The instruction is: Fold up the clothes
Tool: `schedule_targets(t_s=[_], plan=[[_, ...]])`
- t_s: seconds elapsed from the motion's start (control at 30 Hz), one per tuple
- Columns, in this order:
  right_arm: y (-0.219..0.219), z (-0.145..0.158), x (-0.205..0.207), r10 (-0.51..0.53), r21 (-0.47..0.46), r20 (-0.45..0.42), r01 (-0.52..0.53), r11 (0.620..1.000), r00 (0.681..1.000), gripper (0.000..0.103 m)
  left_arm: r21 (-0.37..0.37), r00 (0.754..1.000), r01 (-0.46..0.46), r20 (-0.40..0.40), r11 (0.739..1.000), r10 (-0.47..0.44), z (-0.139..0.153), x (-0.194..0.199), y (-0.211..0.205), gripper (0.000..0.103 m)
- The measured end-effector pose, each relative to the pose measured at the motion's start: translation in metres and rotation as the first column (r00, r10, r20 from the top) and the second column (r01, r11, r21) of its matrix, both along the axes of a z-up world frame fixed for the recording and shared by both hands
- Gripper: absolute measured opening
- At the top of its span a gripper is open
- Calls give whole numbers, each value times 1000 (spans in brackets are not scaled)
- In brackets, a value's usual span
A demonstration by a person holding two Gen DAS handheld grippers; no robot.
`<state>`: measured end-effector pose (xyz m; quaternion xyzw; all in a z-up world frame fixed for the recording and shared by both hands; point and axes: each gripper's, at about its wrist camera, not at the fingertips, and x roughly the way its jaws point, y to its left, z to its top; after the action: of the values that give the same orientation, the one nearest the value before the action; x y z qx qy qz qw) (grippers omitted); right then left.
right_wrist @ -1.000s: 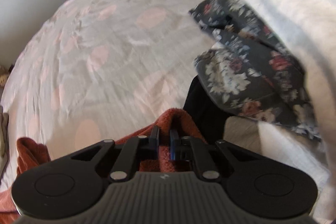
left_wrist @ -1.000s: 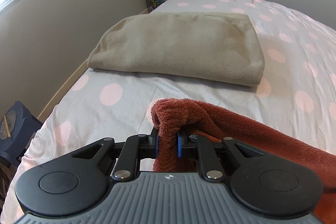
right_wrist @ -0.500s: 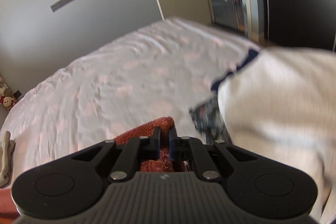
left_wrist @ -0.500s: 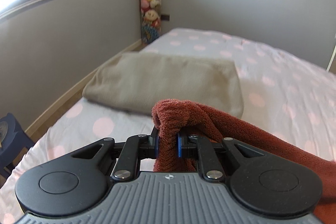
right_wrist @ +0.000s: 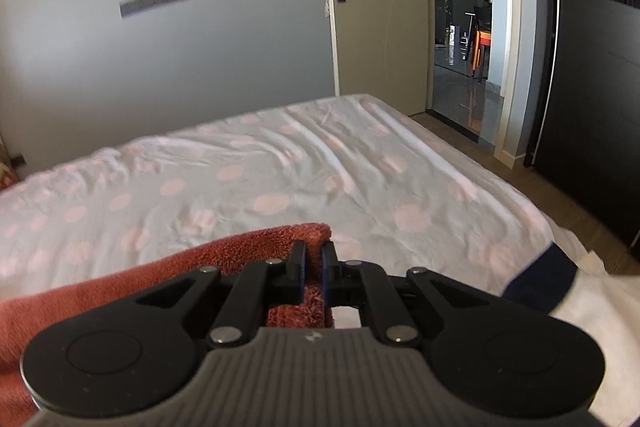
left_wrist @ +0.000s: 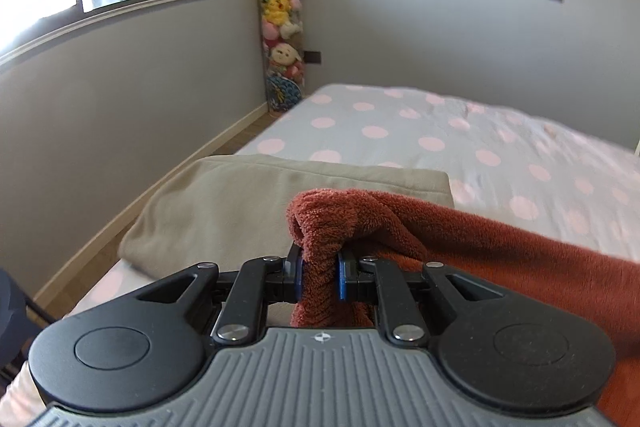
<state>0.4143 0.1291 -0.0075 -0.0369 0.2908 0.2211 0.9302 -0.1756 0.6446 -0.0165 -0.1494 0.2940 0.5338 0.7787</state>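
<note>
the left tool (left_wrist: 319, 273) is pinching a bunched corner of the rust-red terry towel (left_wrist: 500, 255) between its blue-edged pads, and the fabric is rising in a soft hump above the fingers and trailing off to the right edge of the left wrist view. the right tool (right_wrist: 313, 269) is gripping another edge of the same rust-red towel (right_wrist: 160, 267), its fingers pressed nearly together on the cloth, which is running away to the left. so the towel is hanging between the two tools above the bed.

just past the left tool, a folded beige fleece blanket (left_wrist: 240, 203) is lying flat on the grey bed sheet with pink dots (left_wrist: 440, 139), near the bed's left edge. to the right of the right tool, a white garment with a navy band (right_wrist: 560, 291) is lying at the bed's corner.

farther off, a tall column of stuffed toys (left_wrist: 280, 11) is standing in the corner under the window side, and a cream door with a dark handle (right_wrist: 372, 7) is standing open beside the doorway.
</note>
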Motion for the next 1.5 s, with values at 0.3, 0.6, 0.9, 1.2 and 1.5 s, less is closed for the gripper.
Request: schedule_targets(t_s=[0.3,0.6,0.9,1.2,1.5], plan=[[76,-97,43,20,-126,-94,-32,991,995,9,-38,985,74,-152,997,-79,-80,63,30,14],[74,-113,29,4,-133,-104,-18,991,995,38,-26,981,152,-118,988,-154,-73,46,16,57],[31,-108,-56,82,-36,-177,-90,995,981,42,-138,994,60,-82,989,-72,-82,-33,-38,57],[19,-139,-177,228,76,-318,-215,974,920,47,-350,985,-137,47,927,164,-133,-100,-74,57],[44,-168,-249,335,302,-437,-214,929,835,57,-450,948,-142,196,882,252,-181,-109,-104,57]])
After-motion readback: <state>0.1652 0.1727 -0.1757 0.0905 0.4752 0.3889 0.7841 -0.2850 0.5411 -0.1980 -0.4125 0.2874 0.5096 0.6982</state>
